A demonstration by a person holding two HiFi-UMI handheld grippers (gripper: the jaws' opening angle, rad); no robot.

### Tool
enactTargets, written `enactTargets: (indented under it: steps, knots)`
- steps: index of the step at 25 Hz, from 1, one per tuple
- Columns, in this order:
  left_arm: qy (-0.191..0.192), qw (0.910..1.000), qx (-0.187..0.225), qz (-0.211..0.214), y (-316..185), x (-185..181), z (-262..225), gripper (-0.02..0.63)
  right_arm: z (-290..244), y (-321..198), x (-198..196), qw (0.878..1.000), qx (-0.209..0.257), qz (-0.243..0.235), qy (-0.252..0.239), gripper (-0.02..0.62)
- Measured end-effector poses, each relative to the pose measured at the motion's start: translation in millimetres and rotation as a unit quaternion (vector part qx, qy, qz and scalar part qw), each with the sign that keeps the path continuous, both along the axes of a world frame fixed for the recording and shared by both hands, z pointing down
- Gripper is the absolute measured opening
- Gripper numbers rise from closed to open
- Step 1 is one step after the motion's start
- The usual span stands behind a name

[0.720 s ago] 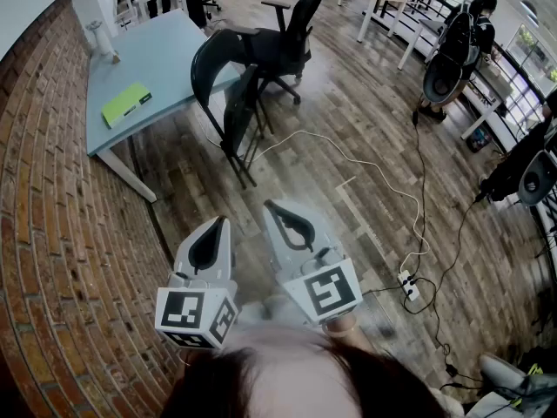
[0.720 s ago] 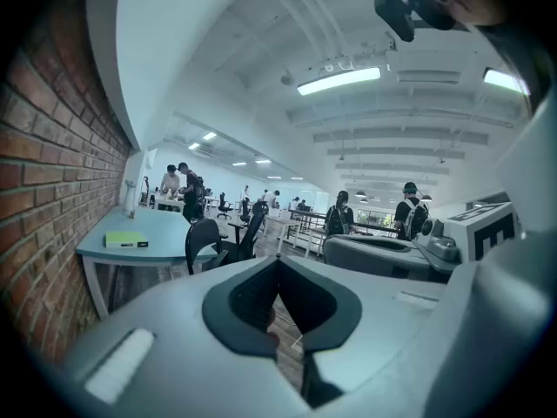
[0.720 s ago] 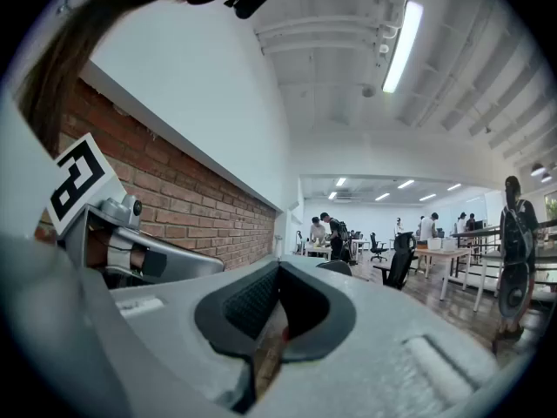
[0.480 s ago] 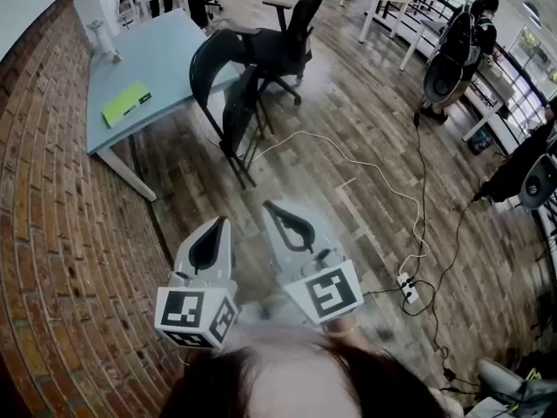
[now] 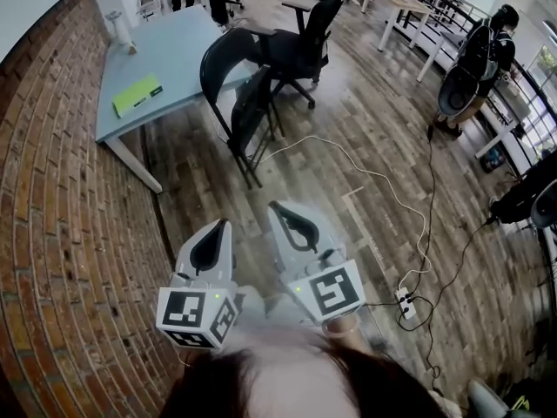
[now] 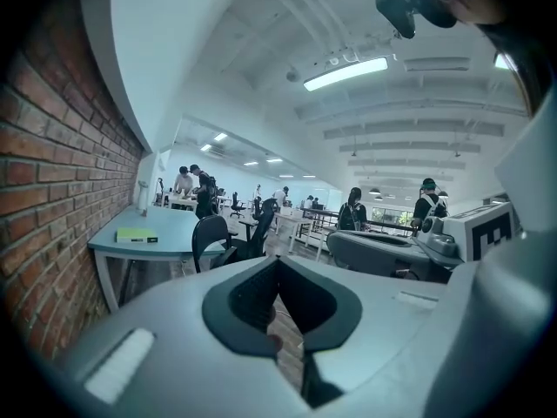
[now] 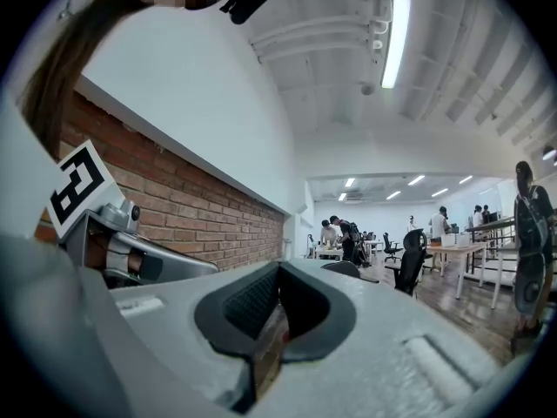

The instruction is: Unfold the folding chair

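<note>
Since the earlier frame the head view has swung a little. The folding chair, the light blue table and the person at the upper right all sit slightly further right in the frame. Both grippers keep their places at the lower centre.

The only markings are the black-and-white square patterns on the cube behind each gripper. Any print on the yellow-green booklet on the table is too small to read.

The left gripper has its jaws closed together with nothing between them. The right gripper is closed in the same way and also carries nothing. They hang side by side above the floor, well apart from the chair, and touch nothing.

The folding chair is black and still folded. It stands upright at the upper centre of the head view, against the near edge of the table. A black office chair is just behind it.

A brick wall runs down the left side. The floor is dark wood planking. A white cable trails across it from near the chair's feet to a power strip at the lower right. More desks and people fill the far end of the room.
</note>
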State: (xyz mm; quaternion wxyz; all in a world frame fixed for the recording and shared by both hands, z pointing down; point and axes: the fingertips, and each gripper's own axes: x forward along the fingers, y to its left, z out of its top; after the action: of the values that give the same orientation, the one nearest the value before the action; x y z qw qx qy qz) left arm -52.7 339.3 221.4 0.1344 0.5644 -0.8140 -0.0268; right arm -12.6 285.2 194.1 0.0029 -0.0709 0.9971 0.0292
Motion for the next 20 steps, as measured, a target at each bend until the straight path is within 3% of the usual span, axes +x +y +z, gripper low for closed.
enactTargets:
  steps: [10, 20]
  knots:
    - [0.009, 0.9998, -0.009, -0.013, -17.7, -30.1, 11.9, 0.002, 19.0, -19.1, -29.1, 0.999, -0.023, -0.021, 0.02, -0.003]
    - [0.005, 0.9999, -0.009, -0.002, -54.6, -114.3, 13.2, 0.002, 19.4, -50.2, -109.2, 1.0, -0.007, -0.014, 0.027, -0.003]
